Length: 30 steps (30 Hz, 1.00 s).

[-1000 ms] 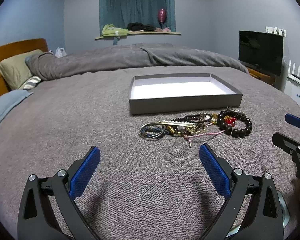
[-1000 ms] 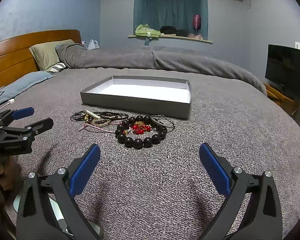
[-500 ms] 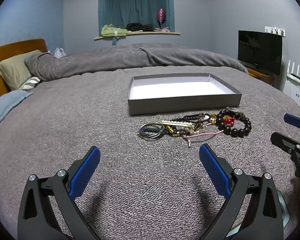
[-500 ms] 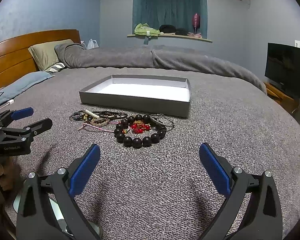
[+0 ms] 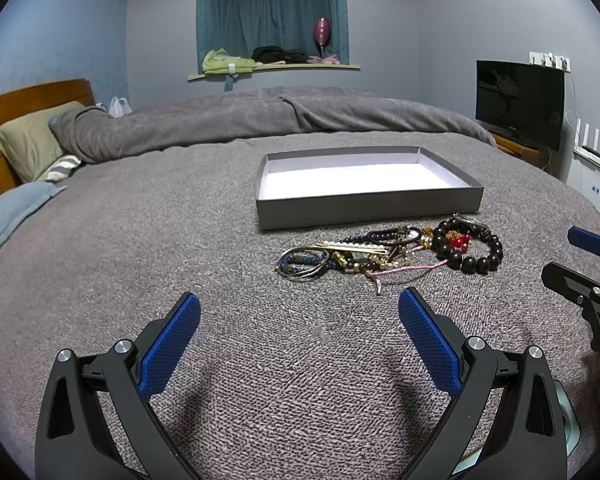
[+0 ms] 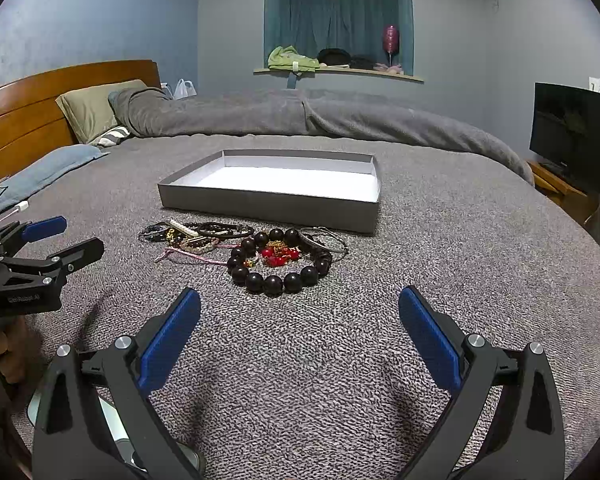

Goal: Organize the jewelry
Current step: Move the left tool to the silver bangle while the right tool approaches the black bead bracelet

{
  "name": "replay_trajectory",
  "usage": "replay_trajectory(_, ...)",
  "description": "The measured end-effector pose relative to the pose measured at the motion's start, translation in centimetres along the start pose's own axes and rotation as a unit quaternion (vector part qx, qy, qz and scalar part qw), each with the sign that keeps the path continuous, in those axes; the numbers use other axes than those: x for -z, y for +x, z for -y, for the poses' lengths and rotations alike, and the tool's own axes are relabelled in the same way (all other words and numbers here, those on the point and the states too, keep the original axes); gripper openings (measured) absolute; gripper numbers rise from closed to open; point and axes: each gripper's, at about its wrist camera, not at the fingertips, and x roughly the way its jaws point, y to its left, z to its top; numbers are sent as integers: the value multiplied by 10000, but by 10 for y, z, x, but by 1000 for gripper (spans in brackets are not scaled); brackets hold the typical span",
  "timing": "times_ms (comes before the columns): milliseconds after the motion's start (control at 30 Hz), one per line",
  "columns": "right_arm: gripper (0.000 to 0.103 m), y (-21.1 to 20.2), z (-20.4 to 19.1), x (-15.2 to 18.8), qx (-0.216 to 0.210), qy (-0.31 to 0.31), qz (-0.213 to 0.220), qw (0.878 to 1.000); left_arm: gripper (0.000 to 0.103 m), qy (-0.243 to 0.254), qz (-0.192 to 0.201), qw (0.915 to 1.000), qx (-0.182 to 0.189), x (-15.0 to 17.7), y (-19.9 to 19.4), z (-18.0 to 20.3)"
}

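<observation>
I hold my left gripper [image 5: 299, 320] and my right gripper [image 6: 299, 320] low over the grey bedspread [image 5: 140, 240], both with jaws spread wide and nothing between them. The jewelry pile [image 5: 364, 256] lies on the bedspread ahead of both grippers, apart from them, with the big dark bead bracelet [image 6: 280, 260] at its right end. Just beyond the pile sits the shallow grey tray [image 5: 368, 206], its white floor bare.
</observation>
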Motion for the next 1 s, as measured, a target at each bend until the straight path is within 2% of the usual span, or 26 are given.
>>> replay_trajectory(467,97,3,7,-3,-69,138,-84,9998,97,0,-78,9997,222,-6,2,-1)
replay_trajectory(533,90,2,7,-4,-160,131,-82,9998,96,14,-79,9995,295,-8,2,-1)
replay_trajectory(567,86,2,7,-5,-194,123,-97,9997,95,27,-82,9994,326,-9,3,0)
replay_trajectory(600,81,3,8,-6,-219,126,-119,9996,89,41,-98,9993,360,-11,4,0)
replay_trajectory(633,79,3,8,-6,-237,134,-136,9995,82,44,-149,9989,444,-13,6,1)
replay_trajectory(700,77,5,11,-8,-312,177,-173,9992,78,1,-260,9980,581,-16,11,0)
replay_trajectory(933,77,17,21,-18,-382,274,-318,9984,76,73,-540,9960,713,-33,31,-3)
replay_trajectory(1000,76,22,23,-21,-411,248,-380,9981,73,121,-698,9947,743,-36,40,-4)
